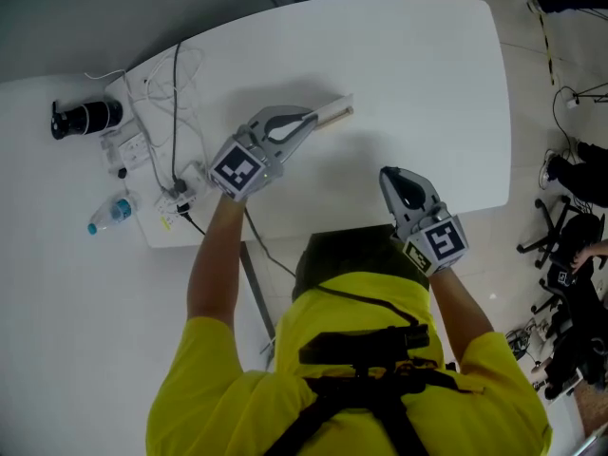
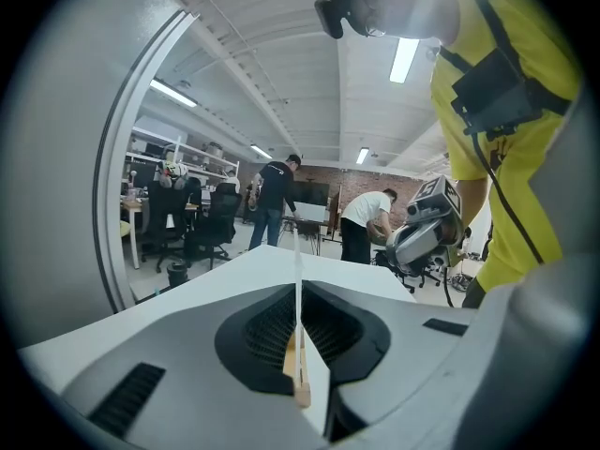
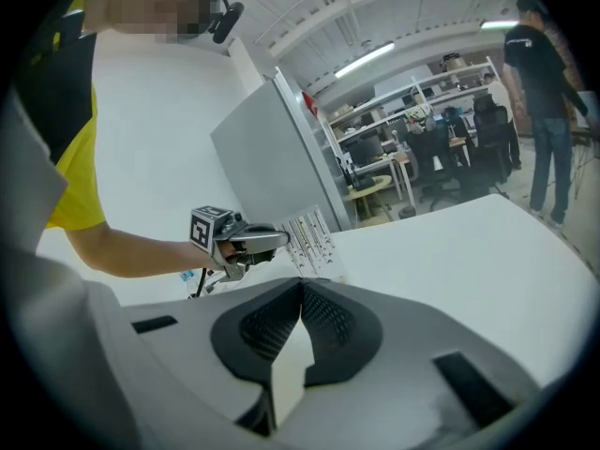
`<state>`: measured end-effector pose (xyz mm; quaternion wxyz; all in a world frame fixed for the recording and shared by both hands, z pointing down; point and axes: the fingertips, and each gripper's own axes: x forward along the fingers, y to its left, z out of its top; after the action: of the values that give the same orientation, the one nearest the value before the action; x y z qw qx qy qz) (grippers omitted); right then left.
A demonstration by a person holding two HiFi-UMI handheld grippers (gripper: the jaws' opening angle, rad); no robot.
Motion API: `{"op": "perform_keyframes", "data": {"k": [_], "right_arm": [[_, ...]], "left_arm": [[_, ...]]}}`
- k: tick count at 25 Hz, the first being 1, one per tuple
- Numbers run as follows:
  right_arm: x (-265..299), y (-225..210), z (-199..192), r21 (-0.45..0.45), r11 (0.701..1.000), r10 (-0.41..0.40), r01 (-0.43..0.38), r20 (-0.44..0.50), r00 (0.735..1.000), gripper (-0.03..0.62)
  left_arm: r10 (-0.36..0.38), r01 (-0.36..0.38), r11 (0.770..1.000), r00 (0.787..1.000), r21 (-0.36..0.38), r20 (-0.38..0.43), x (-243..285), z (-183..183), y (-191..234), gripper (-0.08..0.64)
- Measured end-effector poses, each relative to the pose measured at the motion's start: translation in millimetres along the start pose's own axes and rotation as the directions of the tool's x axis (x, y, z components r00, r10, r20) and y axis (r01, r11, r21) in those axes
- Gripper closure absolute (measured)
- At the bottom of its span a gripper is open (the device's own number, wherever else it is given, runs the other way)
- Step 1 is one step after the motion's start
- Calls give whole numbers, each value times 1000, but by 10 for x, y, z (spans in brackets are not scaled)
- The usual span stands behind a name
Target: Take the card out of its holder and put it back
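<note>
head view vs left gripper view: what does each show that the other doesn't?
Head view only: the bottle and black cylinder left of the table, the cables on its left end, and the left gripper from outside. Left gripper view only: its jaws shut on the card, seen edge-on, and people standing in the room behind. Both: the right gripper, the white table, and the card.

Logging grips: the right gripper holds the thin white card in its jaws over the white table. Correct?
No. The left gripper holds the thin white card in its jaws over the white table, as the left gripper view shows.
</note>
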<state>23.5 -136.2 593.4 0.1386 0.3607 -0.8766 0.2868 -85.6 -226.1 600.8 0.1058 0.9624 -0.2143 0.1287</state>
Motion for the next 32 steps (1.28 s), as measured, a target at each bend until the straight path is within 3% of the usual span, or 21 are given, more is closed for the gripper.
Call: {"op": "perform_keyframes", "data": {"k": [22,31,32], "right_arm": [[43,57,-98,11,1000,2,-1,-14,1000,586],[86,-11,-178,18,1000,-5,5,-20,1000,586],[93,-23,-187,16,1000,-7,7,-19,1000,586]], "left_arm": [[32,-31,999,996,21,-84,-62,-197,3,548],[100,-102,994,994,-48,-48,63,-573,95,539],[116,-118,991,992,-61,-43,55,-564,106,509]]}}
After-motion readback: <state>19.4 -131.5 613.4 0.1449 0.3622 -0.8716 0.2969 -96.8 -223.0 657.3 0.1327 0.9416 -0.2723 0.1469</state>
